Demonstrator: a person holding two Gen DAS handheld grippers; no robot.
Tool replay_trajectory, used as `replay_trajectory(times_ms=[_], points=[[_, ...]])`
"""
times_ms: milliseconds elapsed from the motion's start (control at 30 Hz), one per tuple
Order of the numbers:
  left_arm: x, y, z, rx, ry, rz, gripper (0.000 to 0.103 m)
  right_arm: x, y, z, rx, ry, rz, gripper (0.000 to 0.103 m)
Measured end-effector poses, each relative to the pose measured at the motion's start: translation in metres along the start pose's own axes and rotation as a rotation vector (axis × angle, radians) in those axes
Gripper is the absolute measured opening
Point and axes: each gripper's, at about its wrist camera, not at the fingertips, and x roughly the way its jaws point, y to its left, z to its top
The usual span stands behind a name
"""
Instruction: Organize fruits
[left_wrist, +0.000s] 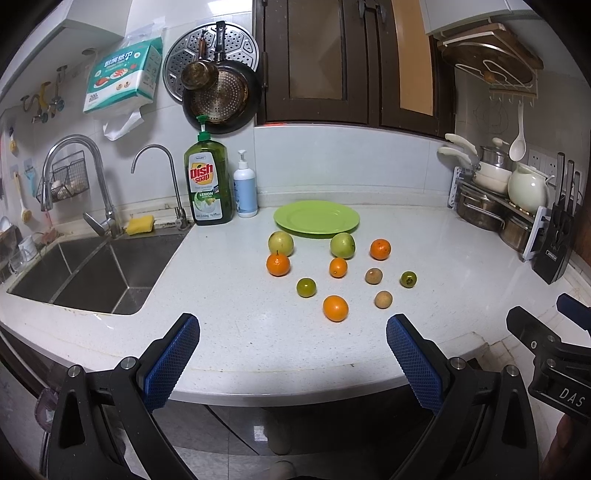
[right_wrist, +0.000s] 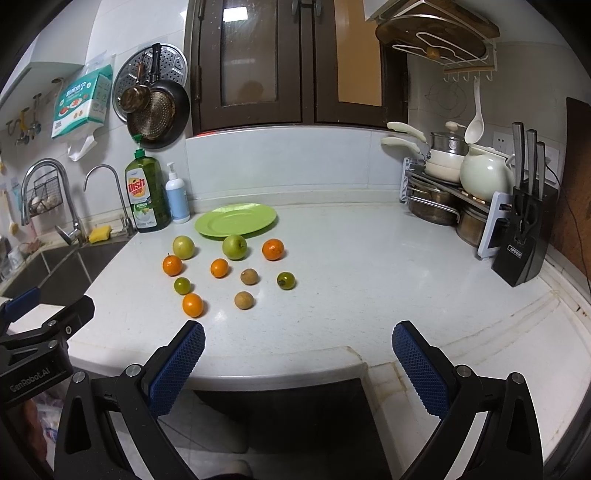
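Note:
An empty green plate (left_wrist: 316, 218) (right_wrist: 236, 220) lies at the back of the white counter. In front of it sit several loose fruits: two green apples (left_wrist: 342, 245) (right_wrist: 234, 246), several oranges, the nearest orange (left_wrist: 335, 308) (right_wrist: 192, 304), two small green citrus (left_wrist: 306, 287) (right_wrist: 286, 280) and two brown round fruits (left_wrist: 383, 299) (right_wrist: 243, 299). My left gripper (left_wrist: 293, 328) hangs open at the counter's front edge, short of the fruits. My right gripper (right_wrist: 298, 334) is open too, to the right of the fruits, holding nothing.
A steel sink (left_wrist: 92, 273) with two taps lies to the left. Dish soap (left_wrist: 208, 184) and a white pump bottle (left_wrist: 245, 190) stand beside the plate. A pot rack (right_wrist: 443, 192) and a knife block (right_wrist: 524, 236) fill the back right corner.

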Motion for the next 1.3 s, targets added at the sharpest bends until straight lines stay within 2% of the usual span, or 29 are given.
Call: replay_trajectory(times_ms=[233, 433, 567, 700, 867, 900, 1133, 1267, 1300], points=[[0.009, 0.003, 0.001, 0.022, 0.010, 0.007, 0.103, 0.008, 0.004, 0.002, 0.001, 0.012, 0.007, 0.103], [0.023, 0.001, 0.002, 0.104, 0.011, 0.023, 0.102, 0.019, 0.008, 0.003, 0.001, 0.031, 0.019, 0.103], [0.035, 0.004, 0.005, 0.132, 0.018, 0.000, 0.098, 0.031, 0.014, 0.004, -0.012, 0.043, 0.026, 0.102], [0.054, 0.006, 0.009, 0.199, 0.030, -0.066, 0.090, 0.049, 0.024, 0.007, -0.040, 0.058, 0.039, 0.100], [0.086, 0.003, 0.013, 0.305, 0.058, -0.164, 0.080, 0.080, 0.041, 0.011, -0.086, 0.093, 0.068, 0.086], [0.093, 0.002, 0.014, 0.322, 0.068, -0.184, 0.075, 0.087, 0.044, 0.011, -0.092, 0.101, 0.071, 0.085], [0.142, -0.003, 0.015, 0.411, 0.147, -0.337, 0.059, 0.140, 0.058, 0.015, -0.115, 0.211, 0.088, 0.059], [0.161, -0.004, 0.013, 0.439, 0.191, -0.413, 0.057, 0.164, 0.065, 0.014, -0.097, 0.283, 0.101, 0.047], [0.164, -0.005, 0.012, 0.443, 0.197, -0.428, 0.057, 0.168, 0.067, 0.014, -0.095, 0.290, 0.096, 0.047]])
